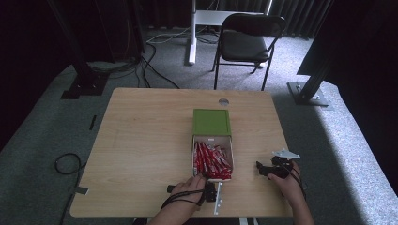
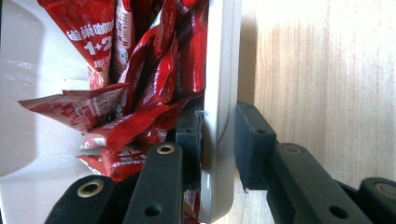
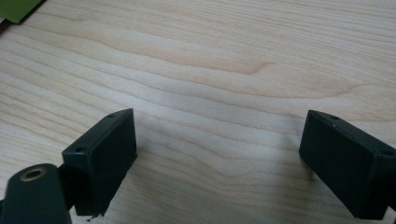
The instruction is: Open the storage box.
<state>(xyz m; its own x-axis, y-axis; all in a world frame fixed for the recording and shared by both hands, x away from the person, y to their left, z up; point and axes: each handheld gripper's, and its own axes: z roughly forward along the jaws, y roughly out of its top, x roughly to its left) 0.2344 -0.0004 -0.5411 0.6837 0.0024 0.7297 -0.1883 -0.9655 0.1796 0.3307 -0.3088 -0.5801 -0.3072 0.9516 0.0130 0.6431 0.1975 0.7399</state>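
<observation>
A green box (image 1: 211,122) lies in the middle of the table, and its white drawer (image 1: 212,138) is pulled out toward me. Several red sachets (image 1: 212,161) fill the drawer, seen close up as red sachets (image 2: 154,70) in the left gripper view. My left gripper (image 1: 210,183) is at the drawer's near end. There the left gripper (image 2: 218,137) is shut on the drawer's front wall (image 2: 219,84), one jaw inside among the sachets and one outside. My right gripper (image 1: 264,168) rests to the right of the drawer. The right gripper (image 3: 219,154) is open over bare wood.
The wooden table (image 1: 141,140) has bare room left of the box and a round grommet (image 1: 224,101) behind it. A black folding chair (image 1: 248,42) stands beyond the far edge. A cable loop (image 1: 68,164) lies on the carpet at the left.
</observation>
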